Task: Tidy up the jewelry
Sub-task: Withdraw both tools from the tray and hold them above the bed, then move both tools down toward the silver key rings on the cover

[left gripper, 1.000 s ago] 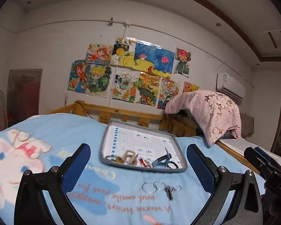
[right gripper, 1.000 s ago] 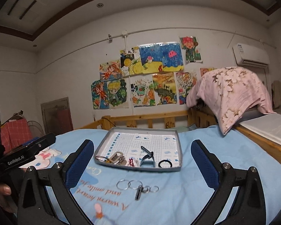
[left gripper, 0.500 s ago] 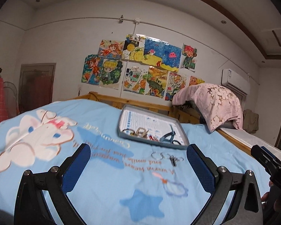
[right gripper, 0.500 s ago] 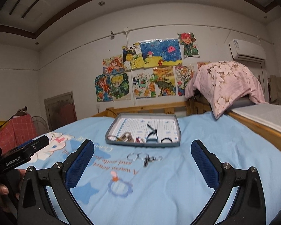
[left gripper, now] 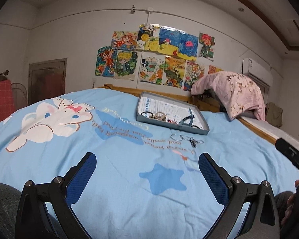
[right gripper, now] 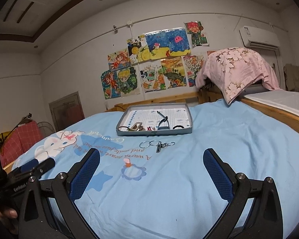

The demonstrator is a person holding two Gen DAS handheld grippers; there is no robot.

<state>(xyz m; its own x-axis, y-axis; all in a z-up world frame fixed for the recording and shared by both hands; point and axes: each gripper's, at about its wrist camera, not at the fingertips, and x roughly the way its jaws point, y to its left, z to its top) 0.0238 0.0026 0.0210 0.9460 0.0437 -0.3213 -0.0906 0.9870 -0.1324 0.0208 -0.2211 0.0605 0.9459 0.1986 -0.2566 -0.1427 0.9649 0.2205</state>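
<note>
Both grippers, left [left gripper: 147, 166] and right [right gripper: 151, 162], were spread and empty, low over blue bedsheet [right gripper: 189, 179]. Key-ring cluster [right gripper: 157, 145] lay just outside tray [right gripper: 153, 133], probably awaiting transfer.

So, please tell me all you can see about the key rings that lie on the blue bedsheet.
The key rings are a small chain of thin silver-looking metal loops, two larger on one side and smaller ones on the other, with a dark striped strap hanging from the middle. They lie flat on the bedsheet, just in front of the grey tray, not touching it. No gripper touches them.
</note>
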